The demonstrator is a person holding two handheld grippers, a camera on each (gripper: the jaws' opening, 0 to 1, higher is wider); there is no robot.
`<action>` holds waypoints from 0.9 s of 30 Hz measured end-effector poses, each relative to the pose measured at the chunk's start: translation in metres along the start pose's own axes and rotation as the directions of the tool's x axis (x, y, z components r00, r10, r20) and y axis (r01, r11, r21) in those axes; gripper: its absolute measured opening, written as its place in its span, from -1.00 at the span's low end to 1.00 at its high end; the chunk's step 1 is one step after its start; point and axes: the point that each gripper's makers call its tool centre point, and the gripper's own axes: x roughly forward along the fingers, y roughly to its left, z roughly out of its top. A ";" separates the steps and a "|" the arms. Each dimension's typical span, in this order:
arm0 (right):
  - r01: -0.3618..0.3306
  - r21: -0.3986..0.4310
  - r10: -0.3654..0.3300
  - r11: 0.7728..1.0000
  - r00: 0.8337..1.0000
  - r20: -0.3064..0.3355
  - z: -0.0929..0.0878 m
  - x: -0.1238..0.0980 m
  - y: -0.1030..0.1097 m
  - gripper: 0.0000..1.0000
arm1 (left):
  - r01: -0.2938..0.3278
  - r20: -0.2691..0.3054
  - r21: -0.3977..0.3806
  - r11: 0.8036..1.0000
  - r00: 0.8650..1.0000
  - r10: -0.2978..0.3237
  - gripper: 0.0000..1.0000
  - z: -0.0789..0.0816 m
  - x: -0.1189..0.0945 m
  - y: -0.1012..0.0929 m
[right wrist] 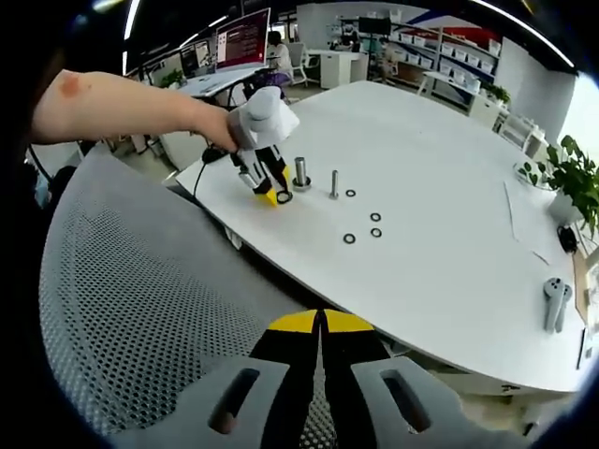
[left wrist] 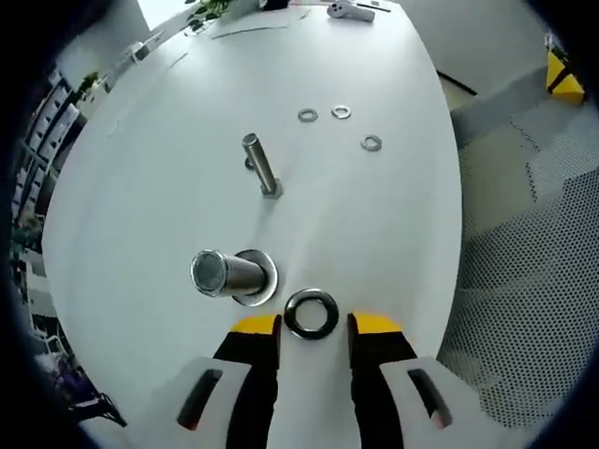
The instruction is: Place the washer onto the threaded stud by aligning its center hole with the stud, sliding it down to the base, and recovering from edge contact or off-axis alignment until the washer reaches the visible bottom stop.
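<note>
- The left gripper (left wrist: 314, 327) has its yellow-tipped black jaws spread apart, and the large dark metal washer (left wrist: 312, 313) lies flat on the white table (left wrist: 150, 196) between the tips, not yet clamped as far as the left gripper view shows.
- Just ahead of the jaws and to their left stands the thick steel threaded stud on a round flanged base (left wrist: 229, 273); the washer rests just beside that base, not on the stud.
- Further ahead of the jaws stands a thinner steel bolt on a small base (left wrist: 262, 164), and beyond it, to the right, three small silvery washers (left wrist: 341, 112) lie apart on the table.
- At the far end of the table lies a white handheld controller (left wrist: 348, 9).
- Progress, as I judge it: nothing is seated yet. Gripping, lifting, centring the hole over the stud and sliding down to the flange all remain.
- The right gripper (right wrist: 321, 327) has its yellow-tipped jaws closed together on nothing, held well back over a grey mesh chair back (right wrist: 140, 309).
- The right gripper view adds what the other lacks: the person's bare forearm (right wrist: 122, 103) carrying the left gripper (right wrist: 273, 195) down to the table edge, and potted plants (right wrist: 571, 182) and office desks (right wrist: 211, 82) around.
</note>
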 end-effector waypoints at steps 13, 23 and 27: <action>0.004 -0.001 -0.004 1.000 1.000 -0.001 0.000 0.000 -0.001 -0.93 | 0.030 0.038 0.056 0.998 0.999 -0.032 -0.28 0.005 0.001 -0.004; 0.008 -0.002 -0.008 1.000 1.000 0.003 0.000 0.000 -0.001 -0.93 | 0.023 -0.007 0.086 0.996 1.000 -0.022 -0.58 0.003 -0.002 -0.010; 0.008 -0.003 -0.008 1.000 1.000 0.004 0.000 0.000 -0.001 -0.93 | 0.023 -0.003 0.087 0.996 1.000 -0.023 -0.58 0.000 0.000 -0.006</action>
